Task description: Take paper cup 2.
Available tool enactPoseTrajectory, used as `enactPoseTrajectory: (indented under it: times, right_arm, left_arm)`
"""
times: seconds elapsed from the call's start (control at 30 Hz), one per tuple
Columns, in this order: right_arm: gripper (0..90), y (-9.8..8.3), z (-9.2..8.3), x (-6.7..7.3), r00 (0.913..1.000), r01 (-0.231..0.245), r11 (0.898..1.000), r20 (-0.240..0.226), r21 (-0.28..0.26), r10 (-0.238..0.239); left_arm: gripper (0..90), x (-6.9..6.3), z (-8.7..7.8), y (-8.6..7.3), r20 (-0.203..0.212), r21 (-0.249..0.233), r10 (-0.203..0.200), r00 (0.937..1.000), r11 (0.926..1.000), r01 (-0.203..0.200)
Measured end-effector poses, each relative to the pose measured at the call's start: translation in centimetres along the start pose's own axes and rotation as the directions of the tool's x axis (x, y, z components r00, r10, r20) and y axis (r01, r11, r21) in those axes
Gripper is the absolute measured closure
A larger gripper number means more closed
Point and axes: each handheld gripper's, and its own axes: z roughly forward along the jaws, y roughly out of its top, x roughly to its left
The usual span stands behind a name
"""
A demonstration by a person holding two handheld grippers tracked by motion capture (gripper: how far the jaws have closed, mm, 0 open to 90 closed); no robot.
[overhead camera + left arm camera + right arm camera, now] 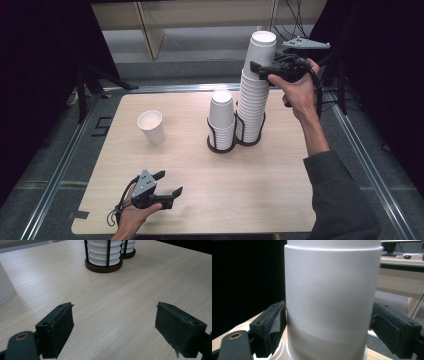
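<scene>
A tall stack of white paper cups point(252, 102) stands in a black wire holder at the table's back right. My right gripper point(260, 67) is shut on the stack's top cup point(262, 46), its pads pressed against both sides of the cup's wall point(329, 290). A shorter cup stack point(221, 117) stands in a second holder just left of it. A single cup point(152, 126) stands upright on the table's left. My left gripper point(170, 182) lies low near the front left edge, open, with bare wood between its jaws point(115, 325).
The light wooden table point(200, 200) has free room across its front and middle. The short stack's holder point(103, 252) is ahead of the left gripper, and the single cup's wall point(5, 287) is at its left. Metal rails run along both table sides.
</scene>
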Motion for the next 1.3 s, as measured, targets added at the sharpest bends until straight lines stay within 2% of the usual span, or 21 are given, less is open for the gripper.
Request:
enactPoseTrajectory:
  times: [0.13,0.2,0.4,0.47,0.6,0.73,1.0,1.03,1.1,1.2,1.3]
  right_arm:
    - [13.7,0.2,0.6,0.0,0.9999,-0.014,1.0,0.001,0.008,0.014]
    - [13.2,0.3,1.0,0.1,0.9998,-0.018,1.0,0.003,0.015,0.018]
    - [13.2,0.5,1.7,0.0,0.9999,-0.015,1.0,0.007,0.023,0.015]
    - [14.2,0.5,1.8,-0.1,0.9998,-0.02,1.0,-0.002,0.021,0.02]
    - [15.2,0.6,1.6,0.2,0.9995,-0.028,0.999,0.011,0.015,0.028]
    - [15.6,1.1,1.2,0.3,0.9994,-0.032,0.999,0.016,0.001,0.032]
    - [15.6,3.5,-0.1,0.6,0.9991,-0.023,0.999,0.034,-0.04,0.025]
    - [15.6,4.3,-0.4,0.6,0.9991,-0.015,0.998,0.038,-0.059,0.017]
    - [15.6,4.5,-0.5,0.6,0.999,-0.021,0.998,0.038,-0.064,0.024]
    - [15.6,6.1,-1.3,0.8,0.9985,-0.021,0.996,0.048,-0.092,0.026]
    - [15.6,7.1,-2.1,0.9,0.9981,-0.005,0.993,0.06,-0.122,0.012]
  left_arm:
    - [14.5,0.0,0.1,-0.1,0.012,-0.013,-0.001,0.9999,0.9999,0.001]
    - [14.5,0.0,0.0,0.0,0.004,-0.004,0.001,1.0,1.0,-0.001]
    - [14.5,0.0,0.1,0.0,0.012,-0.016,-0.005,0.9999,0.9999,0.005]
    - [14.5,0.0,0.0,0.0,0.001,-0.001,0.001,1.0,1.0,-0.001]
    - [14.5,0.1,0.1,0.0,0.009,-0.016,-0.006,0.9999,0.9998,0.007]
    - [14.5,0.0,0.1,0.0,0.004,-0.003,-0.001,1.0,1.0,0.001]
    - [14.5,0.0,0.1,0.0,0.004,-0.001,0.001,1.0,1.0,-0.001]
    - [14.5,0.0,0.2,0.0,0.012,-0.014,-0.005,0.9999,0.9999,0.005]
    - [14.5,0.1,0.2,0.0,0.012,-0.005,0.004,0.9999,1.0,-0.004]
    - [14.5,0.0,0.2,0.0,0.017,0.004,0.005,0.9998,1.0,-0.005]
    - [14.5,0.0,0.2,0.0,0.011,-0.005,-0.003,0.9999,1.0,0.003]
